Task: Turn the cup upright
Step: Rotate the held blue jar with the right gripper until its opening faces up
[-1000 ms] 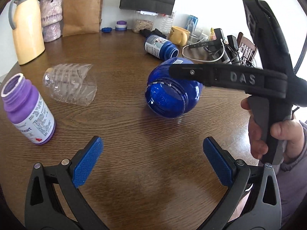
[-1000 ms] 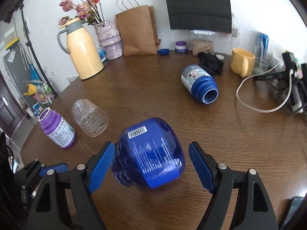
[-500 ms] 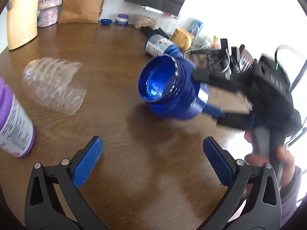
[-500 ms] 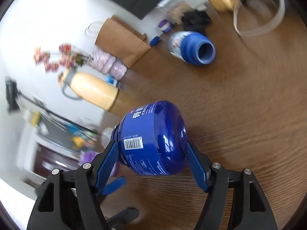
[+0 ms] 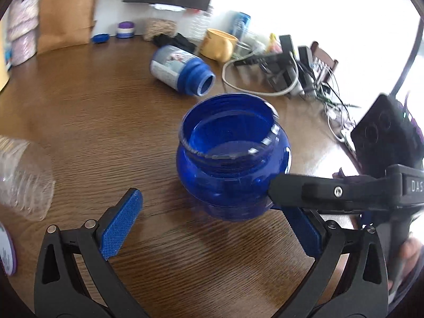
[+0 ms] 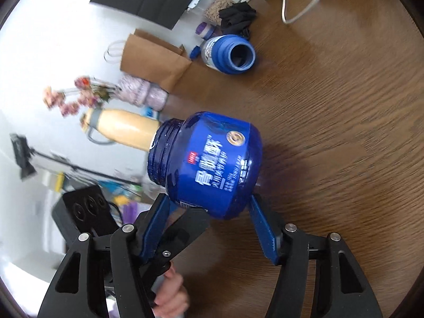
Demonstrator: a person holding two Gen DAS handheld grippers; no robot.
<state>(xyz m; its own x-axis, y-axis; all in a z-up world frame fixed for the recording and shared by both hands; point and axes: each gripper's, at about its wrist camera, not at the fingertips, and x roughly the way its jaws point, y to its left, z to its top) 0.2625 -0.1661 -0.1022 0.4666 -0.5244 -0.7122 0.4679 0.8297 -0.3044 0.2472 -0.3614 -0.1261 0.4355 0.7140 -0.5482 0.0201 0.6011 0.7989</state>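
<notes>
The cup is a round, dark blue translucent jar [image 5: 233, 164] with a wide open mouth. In the left wrist view it stands mouth up on the brown wooden table [image 5: 106, 106]. My right gripper [image 6: 209, 222] is shut on its lower body; the right wrist view is rolled sideways and shows the jar [image 6: 212, 164] with its label between the blue pads. The right gripper also reaches in from the right in the left wrist view [image 5: 275, 198]. My left gripper [image 5: 212, 228] is open and empty, just in front of the jar.
A blue-necked bottle [image 5: 182, 70] lies on its side behind the jar. A clear plastic cup [image 5: 23, 177] lies at the left, a purple bottle [image 5: 6, 254] beside it. A yellow mug [image 5: 218, 43], cables [image 5: 291, 79] and a paper bag [image 5: 66, 10] line the back.
My right gripper closed on the blue jar, lifted it and rolled it from lying on its side to mouth up. The left gripper moved closer to the jar.
</notes>
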